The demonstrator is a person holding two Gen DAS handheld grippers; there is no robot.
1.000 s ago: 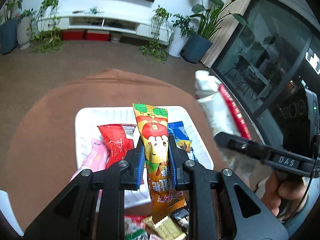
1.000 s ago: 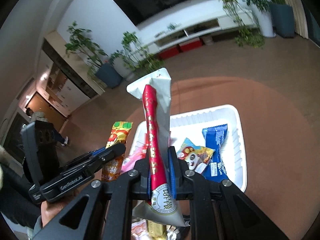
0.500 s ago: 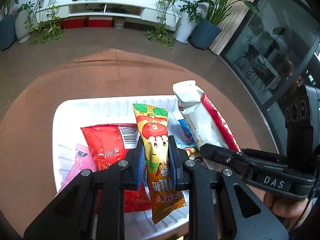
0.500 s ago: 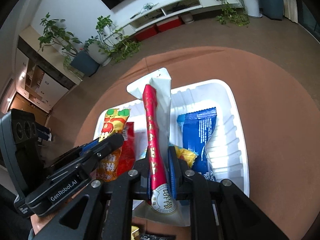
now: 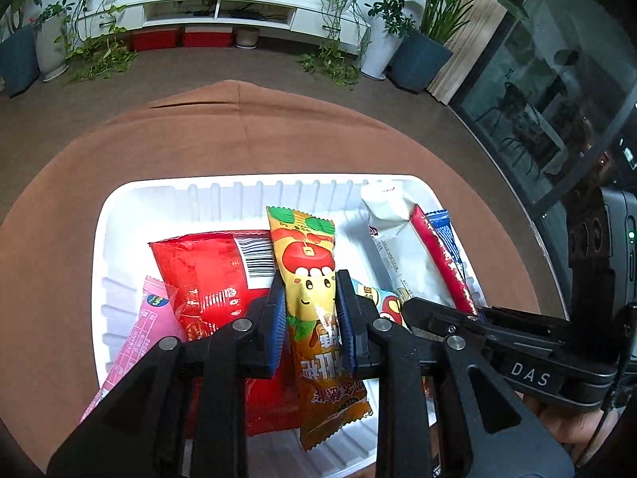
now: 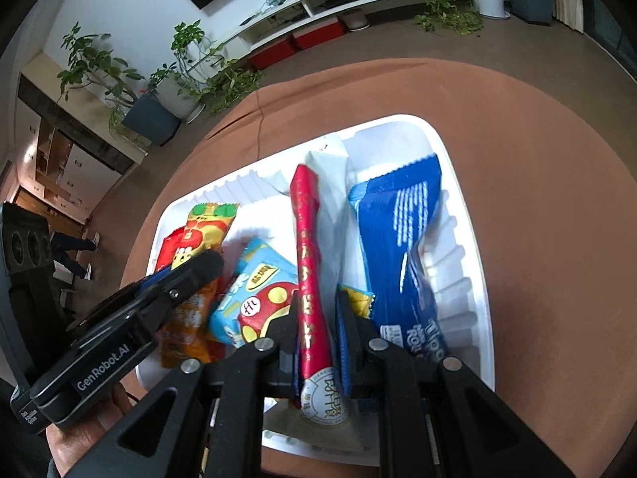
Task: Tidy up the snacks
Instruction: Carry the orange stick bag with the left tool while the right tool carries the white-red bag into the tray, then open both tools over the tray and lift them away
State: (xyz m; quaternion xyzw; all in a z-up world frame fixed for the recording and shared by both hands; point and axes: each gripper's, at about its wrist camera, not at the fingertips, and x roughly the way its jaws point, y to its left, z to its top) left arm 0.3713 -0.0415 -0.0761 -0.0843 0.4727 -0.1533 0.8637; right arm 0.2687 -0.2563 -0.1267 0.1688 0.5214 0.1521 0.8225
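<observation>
The left tongs have just been opening a little. The orange snack packet is between their pads, which look like they touch its sides. It hangs low over the white tray, with the red bag at its 9 o'clock. The right tongs are pinching the red and white packet over the same tray. The blue packet lies at its 3 o'clock. The tray sits on the brown counter.
</observation>
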